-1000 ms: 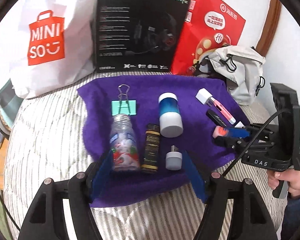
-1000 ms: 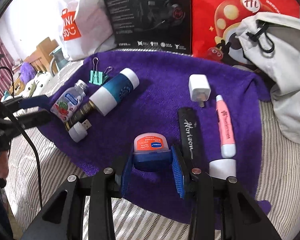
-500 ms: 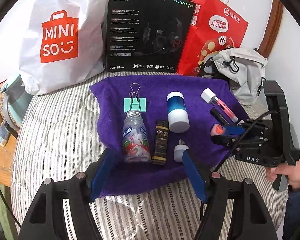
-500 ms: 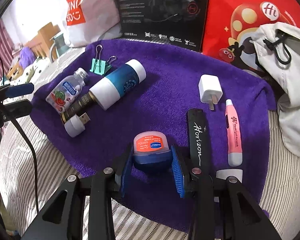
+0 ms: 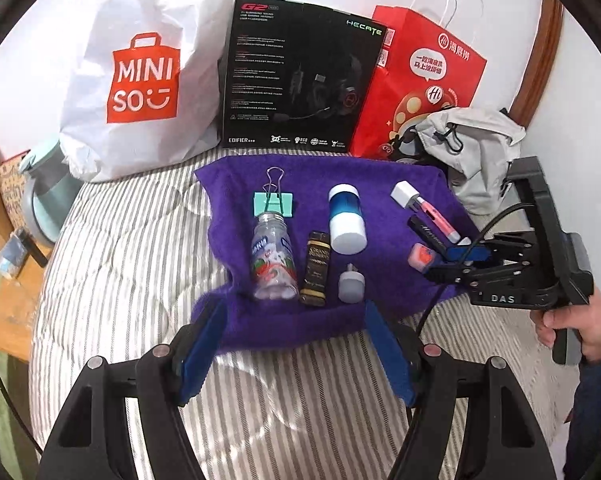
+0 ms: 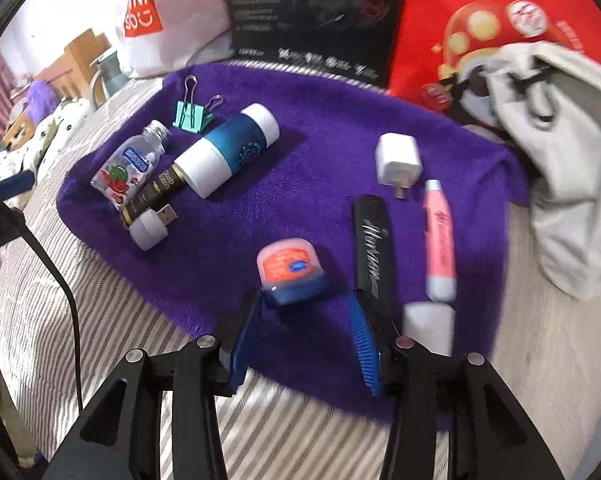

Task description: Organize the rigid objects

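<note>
Striped bed (image 5: 132, 264) under purple towel (image 5: 380, 184), bags and box behind.

"MINISO" on white bag (image 5: 140, 76); "HECATE", "EDIFIER" on black box (image 5: 296, 76); "DAS" on right hand-held gripper (image 5: 440, 260).

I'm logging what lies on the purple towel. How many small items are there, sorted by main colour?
White or grey: 3, charger, USB plug, white cap
Black: 2
Pink: 2
Blue: 1
Green: 1
Clear: 1
Total: 10
</note>
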`<control>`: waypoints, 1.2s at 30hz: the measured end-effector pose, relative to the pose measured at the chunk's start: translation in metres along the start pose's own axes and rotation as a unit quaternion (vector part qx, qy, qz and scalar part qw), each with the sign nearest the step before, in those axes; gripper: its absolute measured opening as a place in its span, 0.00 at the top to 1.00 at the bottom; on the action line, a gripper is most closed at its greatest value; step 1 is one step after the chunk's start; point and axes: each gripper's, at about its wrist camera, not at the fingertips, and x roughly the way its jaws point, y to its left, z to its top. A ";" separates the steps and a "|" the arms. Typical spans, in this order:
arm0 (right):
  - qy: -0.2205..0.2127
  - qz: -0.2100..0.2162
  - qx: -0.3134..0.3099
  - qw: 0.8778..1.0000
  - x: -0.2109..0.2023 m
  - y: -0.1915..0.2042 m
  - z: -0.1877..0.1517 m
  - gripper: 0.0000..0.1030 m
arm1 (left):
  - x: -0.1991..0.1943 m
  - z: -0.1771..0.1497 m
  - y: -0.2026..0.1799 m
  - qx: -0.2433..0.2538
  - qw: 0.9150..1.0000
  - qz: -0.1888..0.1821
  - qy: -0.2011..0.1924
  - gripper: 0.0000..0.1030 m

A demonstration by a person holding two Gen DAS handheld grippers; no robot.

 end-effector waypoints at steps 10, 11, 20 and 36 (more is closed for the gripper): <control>-0.078 -0.033 0.078 0.993 -0.083 0.010 -0.060 0.00 | -0.020 -0.029 -0.019 -0.003 1.000 0.019 -0.008 0.09; -0.081 -0.039 0.085 0.992 -0.088 0.010 -0.065 0.00 | -0.023 -0.031 -0.023 -0.002 1.000 0.023 -0.011 0.08; -0.112 -0.052 0.155 0.980 -0.137 0.012 -0.118 0.00 | -0.044 -0.047 -0.062 0.009 0.998 0.049 -0.030 0.05; -0.123 -0.082 0.162 0.976 -0.167 0.033 -0.161 0.00 | -0.083 -0.073 -0.089 0.013 0.995 0.087 -0.053 0.01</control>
